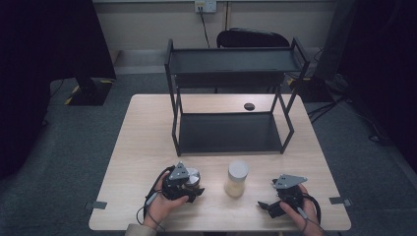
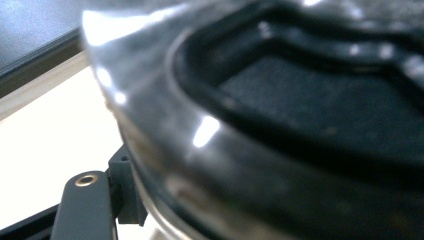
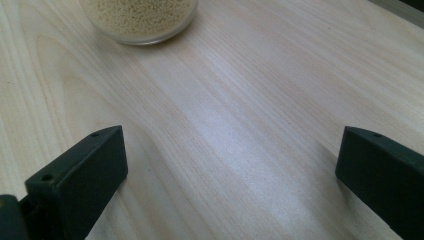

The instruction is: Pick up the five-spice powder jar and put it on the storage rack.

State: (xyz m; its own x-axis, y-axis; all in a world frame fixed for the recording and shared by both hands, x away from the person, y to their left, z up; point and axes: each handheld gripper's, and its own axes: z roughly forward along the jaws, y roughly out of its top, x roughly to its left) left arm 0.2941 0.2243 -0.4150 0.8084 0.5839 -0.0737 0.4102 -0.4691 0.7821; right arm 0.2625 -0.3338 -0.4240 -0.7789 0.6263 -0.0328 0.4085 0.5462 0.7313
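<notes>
Two jars stand on the table (image 1: 147,142): a grain jar (image 1: 236,179) in the middle and a second jar (image 1: 193,177) (dark-lidded). The left gripper (image 1: 189,184) clamps that second jar; the right gripper (image 1: 268,205) rests low, its jaws wide apart with nothing between them.

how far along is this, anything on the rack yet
Nothing looks done: both tiers of the black rack are bare. In hand: the left gripper is at a silver-lidded jar, seen pressed close in its own view. Left: the jar of pale grains stands untouched on the table; the right gripper points at it, jaws wide open.

Black tongs (image 1: 183,186) (grey three-cornered plates); trailing cables.
</notes>
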